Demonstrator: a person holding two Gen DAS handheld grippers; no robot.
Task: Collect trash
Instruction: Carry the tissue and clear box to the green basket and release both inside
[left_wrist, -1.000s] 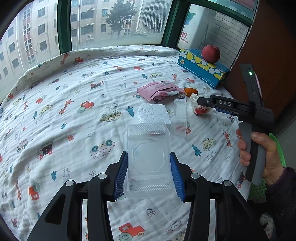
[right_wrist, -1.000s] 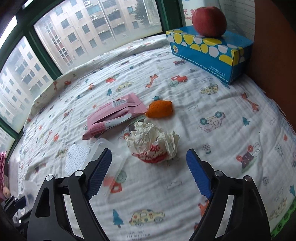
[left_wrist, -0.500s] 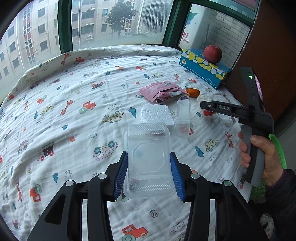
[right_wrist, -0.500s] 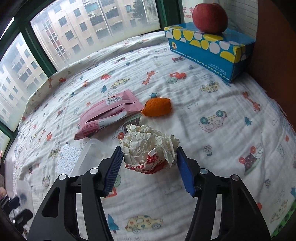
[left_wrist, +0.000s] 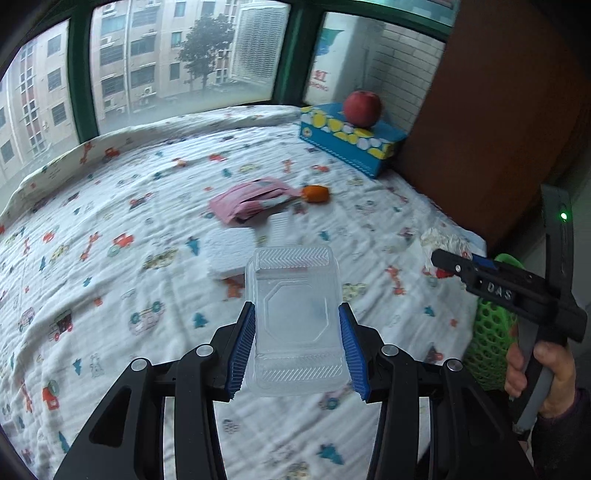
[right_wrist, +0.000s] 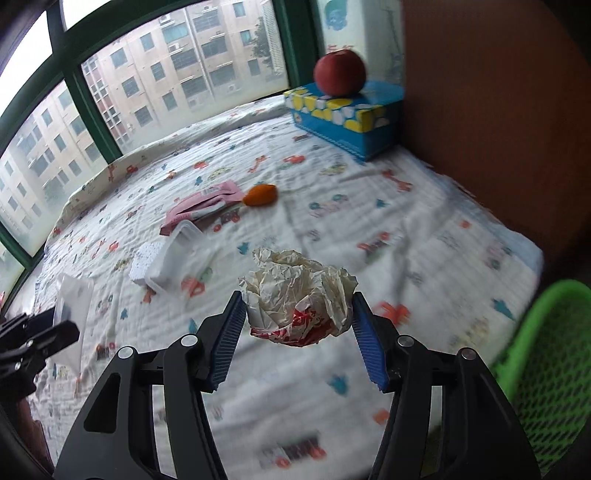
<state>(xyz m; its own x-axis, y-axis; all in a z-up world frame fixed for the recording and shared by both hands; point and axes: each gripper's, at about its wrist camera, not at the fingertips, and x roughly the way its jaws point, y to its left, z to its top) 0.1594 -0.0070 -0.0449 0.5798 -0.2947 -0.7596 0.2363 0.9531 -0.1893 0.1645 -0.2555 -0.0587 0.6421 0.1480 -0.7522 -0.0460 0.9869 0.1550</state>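
My left gripper (left_wrist: 297, 347) is shut on a clear plastic clamshell box (left_wrist: 295, 317) and holds it above the printed bedsheet. My right gripper (right_wrist: 297, 328) is shut on a crumpled white-and-red paper wrapper (right_wrist: 299, 295), lifted off the bed; the wrapper (left_wrist: 445, 243) also shows in the left wrist view. A green mesh basket (right_wrist: 546, 354) stands off the bed's right edge, also in the left wrist view (left_wrist: 489, 343). Still on the bed lie a pink packet (left_wrist: 251, 199), an orange peel piece (left_wrist: 316, 192), a white foam block (left_wrist: 229, 253) and a clear plastic lid (right_wrist: 173, 254).
A blue tissue box (left_wrist: 351, 142) with a red apple (left_wrist: 362, 109) on top stands at the bed's far right corner. A brown wooden panel (right_wrist: 498, 110) borders the bed's right side. Windows run along the far side.
My right gripper closed on the crumpled wrapper, lifted it and moved right toward the green basket. My left gripper raised the clamshell box off the sheet and drew back.
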